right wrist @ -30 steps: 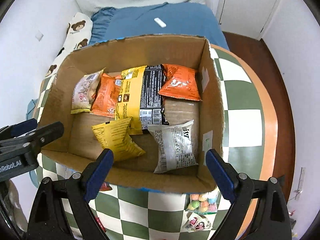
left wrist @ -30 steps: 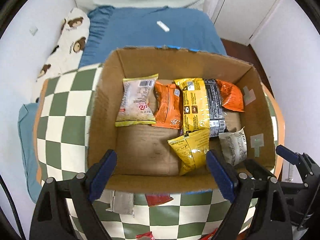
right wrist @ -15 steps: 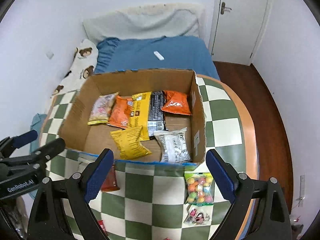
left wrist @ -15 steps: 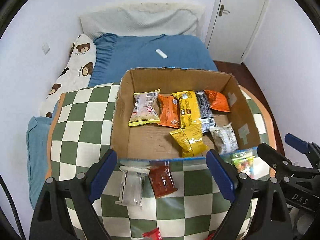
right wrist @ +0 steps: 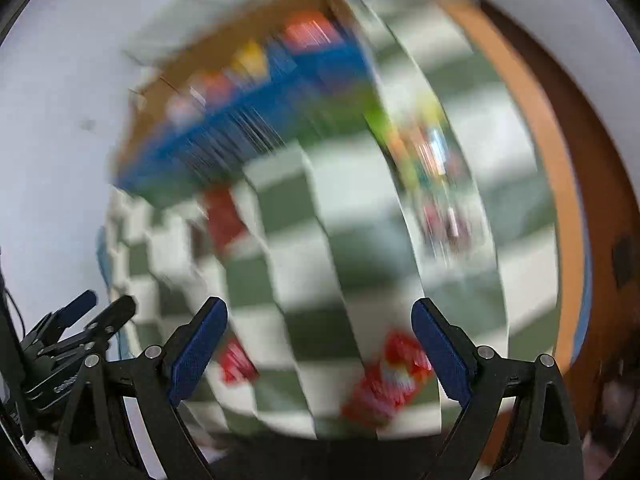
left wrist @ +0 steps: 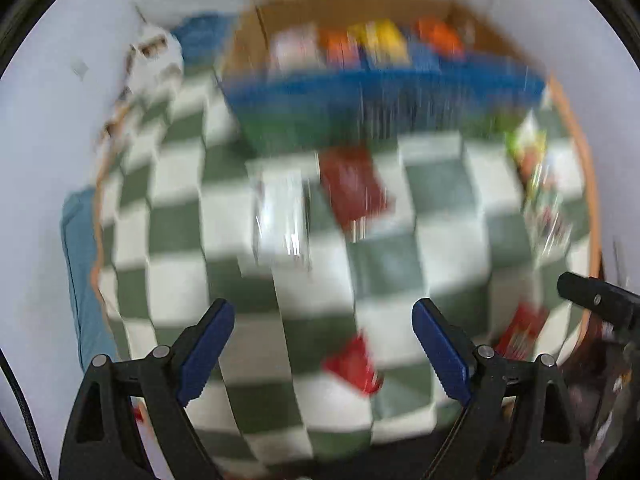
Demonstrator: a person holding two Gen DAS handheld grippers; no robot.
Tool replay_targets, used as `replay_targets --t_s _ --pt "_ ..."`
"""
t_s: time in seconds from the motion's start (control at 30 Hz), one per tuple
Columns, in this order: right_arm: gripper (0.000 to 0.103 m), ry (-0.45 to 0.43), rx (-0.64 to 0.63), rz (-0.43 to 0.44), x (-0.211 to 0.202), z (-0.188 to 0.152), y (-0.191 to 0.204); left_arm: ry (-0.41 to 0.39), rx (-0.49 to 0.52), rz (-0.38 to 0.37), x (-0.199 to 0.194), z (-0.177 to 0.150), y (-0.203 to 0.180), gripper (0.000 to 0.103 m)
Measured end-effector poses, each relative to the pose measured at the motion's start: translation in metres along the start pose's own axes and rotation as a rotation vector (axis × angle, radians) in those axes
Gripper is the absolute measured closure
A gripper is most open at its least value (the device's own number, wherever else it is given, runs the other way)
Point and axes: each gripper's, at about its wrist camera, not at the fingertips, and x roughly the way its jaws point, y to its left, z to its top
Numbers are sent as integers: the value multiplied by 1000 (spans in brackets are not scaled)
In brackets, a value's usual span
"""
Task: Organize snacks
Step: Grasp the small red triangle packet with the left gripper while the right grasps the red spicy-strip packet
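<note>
Snacks are split two ways: some sit in the cardboard box far ahead of both sets of jaws, others lie loose on the checkered tabletop. Both views are badly smeared, so details are rough. The left gripper has its jaws wide apart with nothing between them, same for the right gripper. A red packet lies just ahead of the left jaws, slightly right of centre; another red packet sits just inside the right one's right jaw. I'd pick the nearest packet, centre it, come down flat, and pinch the edge. The table has an orange rim; white walls beyond.
</note>
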Motion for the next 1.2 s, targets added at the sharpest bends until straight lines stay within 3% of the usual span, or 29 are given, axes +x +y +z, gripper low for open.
replay_targets --t_s 0.1,0.2,0.33,0.4,0.47,0.6,0.67,0.77,1.03,1.2 --pt "8 121 91 -40 50 -32 -37 106 24 -8 37 -26 -5 12" --pt "10 196 155 -70 90 -51 -55 219 -37 -78 71 -46 4 12" --pt "12 171 132 -137 114 -56 -46 275 -123 -121 92 -55 18 12" --pt "23 125 52 -174 114 -56 -29 288 -144 -142 95 -55 20 12" --pt "50 92 -34 -173 110 -54 -12 304 -166 -187 99 -55 20 12" --pt "50 27 -196 -190 98 -43 22 351 -205 -261 117 -50 13 16" --pt "50 20 -265 -194 97 -35 37 376 -224 -302 128 -48 9 43" --pt "44 57 -309 -181 105 -25 49 405 -186 -264 144 -49 -1 61" --pt "31 118 -246 -130 99 -28 36 300 -133 -209 125 -28 -10 65" --pt "27 116 -261 -202 114 -36 44 245 -127 -158 125 -13 -18 65"
